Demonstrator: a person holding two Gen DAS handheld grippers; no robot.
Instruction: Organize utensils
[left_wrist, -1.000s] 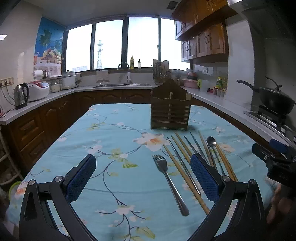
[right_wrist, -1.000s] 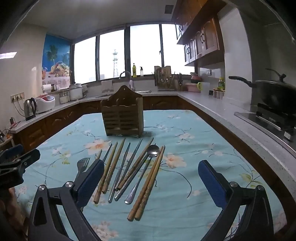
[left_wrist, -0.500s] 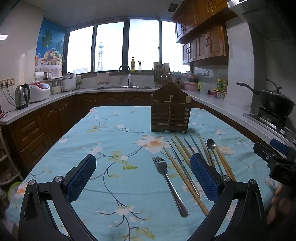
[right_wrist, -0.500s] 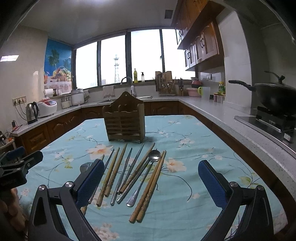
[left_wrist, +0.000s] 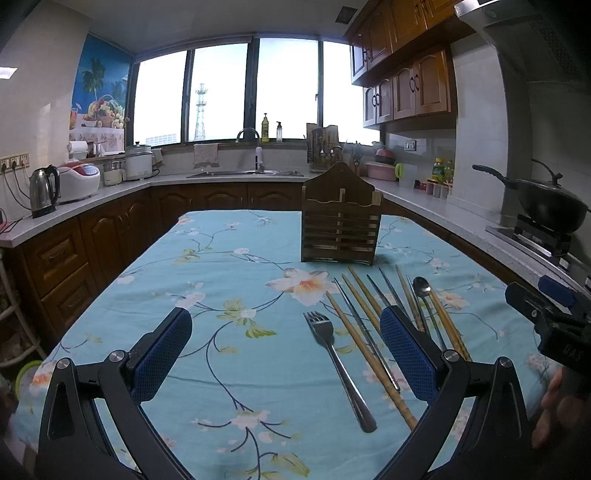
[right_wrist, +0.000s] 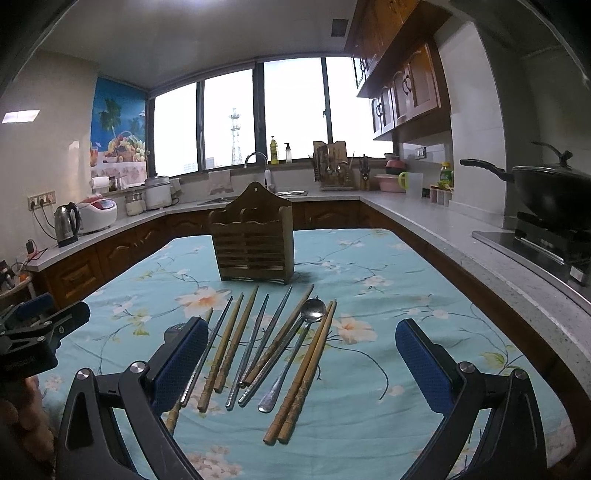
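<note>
Both grippers, left gripper (left_wrist: 284, 347) and right gripper (right_wrist: 301, 354), hover spread wide, empty. Chopsticks (right_wrist: 231, 347), spoon (right_wrist: 295, 350) and fork (left_wrist: 334, 365) fan at six o'clock of the wooden holder (right_wrist: 253, 243). Packed this tight, one pinch risks dragging neighbours.

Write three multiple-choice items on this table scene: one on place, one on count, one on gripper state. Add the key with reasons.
1. Where does the slatted wooden utensil holder stand?
A. beyond the row of utensils
B. on the counter
C. lying flat

2. How many steel spoons lie on the floral blue tablecloth?
A. three
B. one
C. none

3. How is the right gripper?
A. shut on a fork
B. shut on chopsticks
C. open, holding nothing

Key: 1 A, it stands upright behind the utensil tips; 2 B, only one bowl shows; 3 C, its blue pads stand wide apart.
</note>
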